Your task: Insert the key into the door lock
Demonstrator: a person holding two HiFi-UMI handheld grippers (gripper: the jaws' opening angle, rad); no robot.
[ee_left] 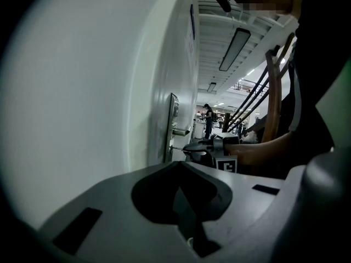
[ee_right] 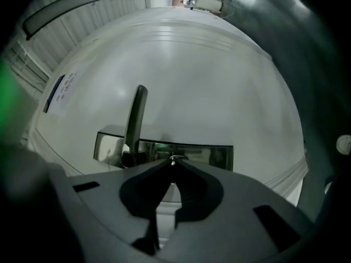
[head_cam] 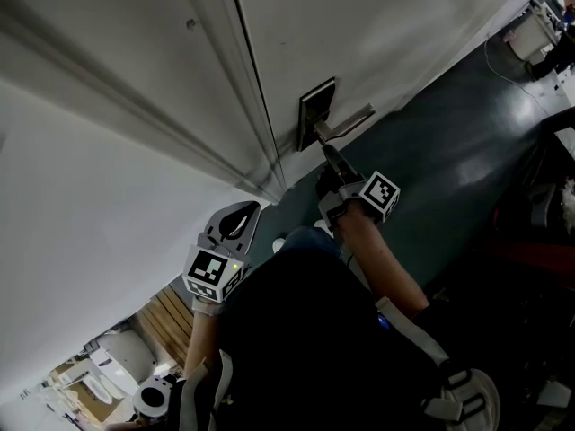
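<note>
Right gripper [head_cam: 331,157], jaws pressed together on the key [ee_right: 173,158]. Only the key's bright metal tip shows beyond the jaw ends. It lies against the shiny lock plate [ee_right: 208,156], just beside the base of the lever handle [ee_right: 135,119]. From the side, in the left gripper view, a thin shaft bridges the gap from this gripper to the plate. How deep the key sits in the keyhole cannot be told.

Left gripper [ee_left: 176,169], jaws closed on nothing, held low and well apart from the lock, with its camera looking along the face of the door [head_cam: 386,25].

Step in hand, as judged: the insertion itself, with the key tip at or just inside the keyhole. The next move likely calls for a straight push along the key's own axis, square to the plate, with the grip kept firm so that the key does not swivel between the jaws. A tilted approach could jam the tip on the plate.

Surroundings. The door is plain white and stands in a white frame next to a pale wall. The floor [head_cam: 467,142] is dark green and faintly glossy. Wooden slats [head_cam: 166,317] show at the lower left of the head view. Past the door edge, the left gripper view opens onto a long hall with a strip ceiling light [ee_left: 234,48] and a distant standing person [ee_left: 208,116].
</note>
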